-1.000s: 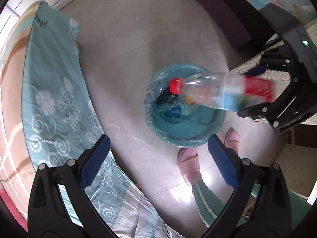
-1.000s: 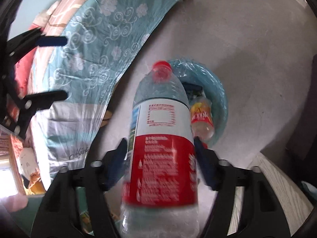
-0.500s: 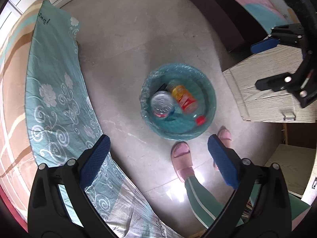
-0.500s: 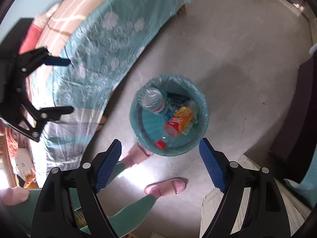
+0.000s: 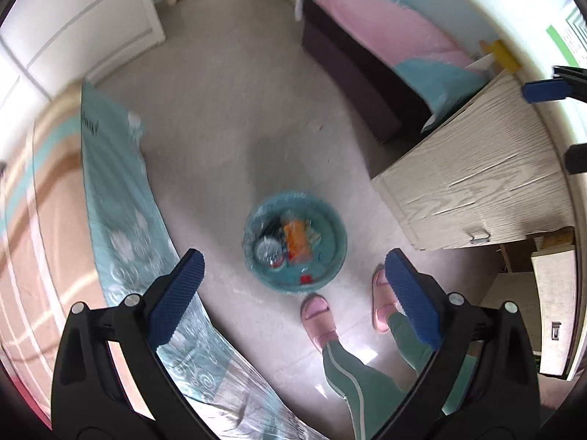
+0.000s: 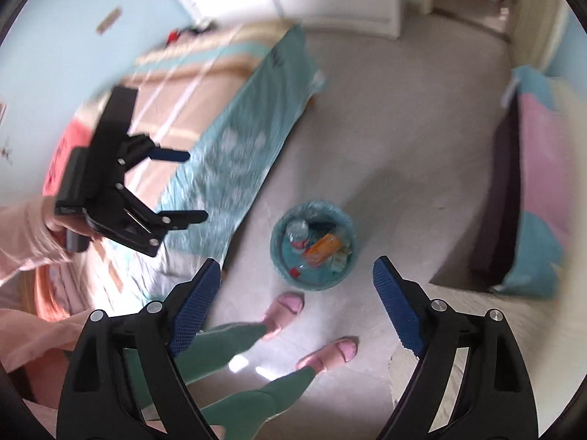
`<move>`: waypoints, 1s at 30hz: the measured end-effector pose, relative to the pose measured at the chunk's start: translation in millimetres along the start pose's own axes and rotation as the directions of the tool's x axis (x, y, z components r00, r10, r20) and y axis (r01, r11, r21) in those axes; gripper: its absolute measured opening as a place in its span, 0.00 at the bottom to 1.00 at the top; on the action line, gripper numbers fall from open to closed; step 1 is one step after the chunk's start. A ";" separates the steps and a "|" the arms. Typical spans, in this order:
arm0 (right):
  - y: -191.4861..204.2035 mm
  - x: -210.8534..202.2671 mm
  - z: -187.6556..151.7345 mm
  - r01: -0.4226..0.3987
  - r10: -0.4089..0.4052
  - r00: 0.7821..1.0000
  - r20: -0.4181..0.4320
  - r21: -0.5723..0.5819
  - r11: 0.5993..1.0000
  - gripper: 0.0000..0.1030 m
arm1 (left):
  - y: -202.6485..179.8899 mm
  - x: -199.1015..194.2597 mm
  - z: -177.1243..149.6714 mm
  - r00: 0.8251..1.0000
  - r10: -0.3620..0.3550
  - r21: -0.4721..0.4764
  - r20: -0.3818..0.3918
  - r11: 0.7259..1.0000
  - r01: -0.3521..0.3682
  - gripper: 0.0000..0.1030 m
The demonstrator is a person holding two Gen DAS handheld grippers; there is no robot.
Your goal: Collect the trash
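Left gripper (image 5: 291, 269): fingers spread wide, nothing between them. Right gripper (image 6: 297, 277): fingers spread wide, likewise empty. Both point down at the floor (image 5: 227, 117) from above.

Nearest below the fingers are the person's pink slippers (image 5: 318, 311), standing just beside the trash bin (image 5: 332, 227). The bin sits on the floor between the bed (image 5: 121, 198) on one side and the wooden cabinet (image 5: 477, 183) on the other. It is lined with a blue-green bag and holds the collected trash: a clear bottle (image 5: 267, 248), an orange package (image 5: 296, 238) and a small red cap (image 5: 305, 278). In both wrist views the bin appears between the two fingertips but well below them, not touching either.

No loose trash is visible on the floor in these views; both pictures are motion-blurred, so small items cannot be ruled out.

Risks, as judged from here:
- Blur suggests fast motion; a swing toward the cabinet or the second bed (image 5: 385, 36) farther off could strike a finger against an edge.
- The bin is light and close to the feet; a step forward could tip it and spill the contents.
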State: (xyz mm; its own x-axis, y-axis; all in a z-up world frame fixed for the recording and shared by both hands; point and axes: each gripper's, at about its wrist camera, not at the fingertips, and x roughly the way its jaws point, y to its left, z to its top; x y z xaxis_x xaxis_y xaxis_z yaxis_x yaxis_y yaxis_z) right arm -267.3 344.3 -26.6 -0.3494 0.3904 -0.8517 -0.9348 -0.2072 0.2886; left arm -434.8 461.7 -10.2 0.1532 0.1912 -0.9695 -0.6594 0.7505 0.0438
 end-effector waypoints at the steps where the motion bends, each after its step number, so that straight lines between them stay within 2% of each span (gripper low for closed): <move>1: -2.1 -17.9 -4.6 0.023 -0.023 0.999 0.027 0.023 0.999 0.84 | -5.9 -7.7 6.1 1.000 0.004 0.020 0.013 1.000 -0.004 0.94; 5: -15.0 -72.4 -29.2 0.093 -0.106 0.989 0.107 0.126 0.988 0.85 | -41.1 -35.3 33.1 0.999 0.015 0.129 0.047 0.991 -0.021 0.94; 8: -30.4 -106.9 -56.6 0.123 -0.163 0.973 0.162 0.235 0.964 0.86 | -72.3 -51.6 52.4 0.998 -0.007 0.207 0.070 0.978 -0.007 0.94; 13: -58.1 -150.0 -112.0 0.167 -0.258 0.951 0.172 0.418 0.893 0.87 | -139.6 -72.4 84.2 0.991 -0.061 0.330 0.116 0.944 0.020 0.94; 17: -73.9 -182.8 -153.9 0.197 -0.330 0.928 0.171 0.527 0.827 0.87 | -186.3 -78.6 105.7 0.986 -0.111 0.370 0.124 0.927 0.058 0.94; 20: -91.0 -206.3 -196.0 0.229 -0.410 0.898 0.162 0.622 0.749 0.88 | -230.0 -85.2 124.8 0.978 -0.159 0.423 0.133 0.902 0.089 0.94; 23: -108.7 -217.3 -231.8 0.223 -0.445 0.884 0.141 0.710 0.668 0.88 | -270.8 -86.0 136.9 0.976 -0.168 0.482 0.142 0.873 0.080 0.94; 25: -122.0 -227.9 -259.7 0.207 -0.474 0.870 0.134 0.774 0.599 0.88 | -299.5 -84.5 144.1 0.975 -0.166 0.510 0.145 0.857 0.070 0.94; 30: -145.2 -250.7 -319.4 0.194 -0.570 0.816 0.092 0.886 0.421 0.88 | -372.7 -83.6 158.3 0.966 -0.200 0.585 0.162 0.808 0.069 0.94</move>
State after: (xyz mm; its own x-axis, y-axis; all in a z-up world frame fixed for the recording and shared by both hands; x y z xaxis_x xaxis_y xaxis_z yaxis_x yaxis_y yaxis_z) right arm -23.5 -10.0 5.4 0.2421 0.5193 -0.8196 -0.5181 0.7834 0.3433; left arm -85.4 266.2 92.7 0.3994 0.1373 -0.9064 -0.0917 0.9897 0.1095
